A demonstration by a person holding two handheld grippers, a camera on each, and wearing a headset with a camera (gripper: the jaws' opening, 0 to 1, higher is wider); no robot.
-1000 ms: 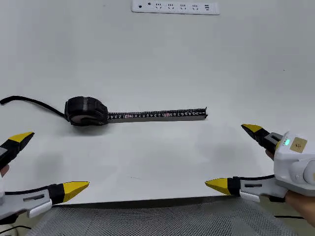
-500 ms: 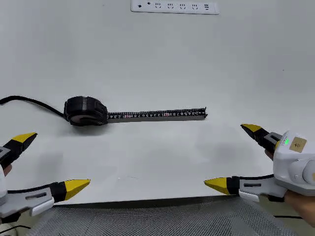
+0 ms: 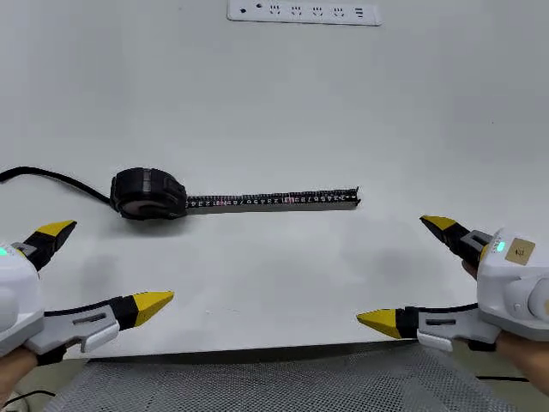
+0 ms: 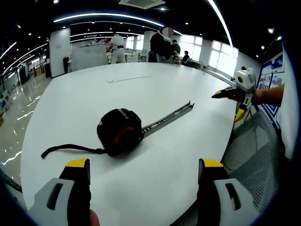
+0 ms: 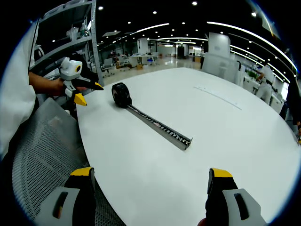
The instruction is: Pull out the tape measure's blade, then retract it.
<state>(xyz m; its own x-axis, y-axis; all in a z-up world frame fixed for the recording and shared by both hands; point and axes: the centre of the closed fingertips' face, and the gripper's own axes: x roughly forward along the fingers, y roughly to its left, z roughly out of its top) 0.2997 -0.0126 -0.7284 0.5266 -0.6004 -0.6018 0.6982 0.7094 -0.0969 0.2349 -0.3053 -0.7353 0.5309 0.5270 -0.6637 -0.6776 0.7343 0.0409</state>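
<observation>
My left tongs (image 3: pixel 110 263) hover over the near left edge of the table (image 3: pixel 283 103), jaws spread wide and holding nothing. My right tongs (image 3: pixel 401 271) hover at the near right, also spread and empty. Neither touches the tape measure (image 3: pixel 148 194), which lies farther in on the left, beyond my left tongs, with its black case on its side. Its blade (image 3: pixel 274 200) is pulled out and lies flat on the table, running right from the case. The hook end (image 3: pixel 356 196) sits beyond my right tongs and a little left of them, well apart. A black strap (image 3: pixel 51 176) trails left from the case toward the table's left edge. A white power strip (image 3: pixel 304 12) lies along the far side. Grey mesh (image 3: pixel 257 382) shows below the near edge.
</observation>
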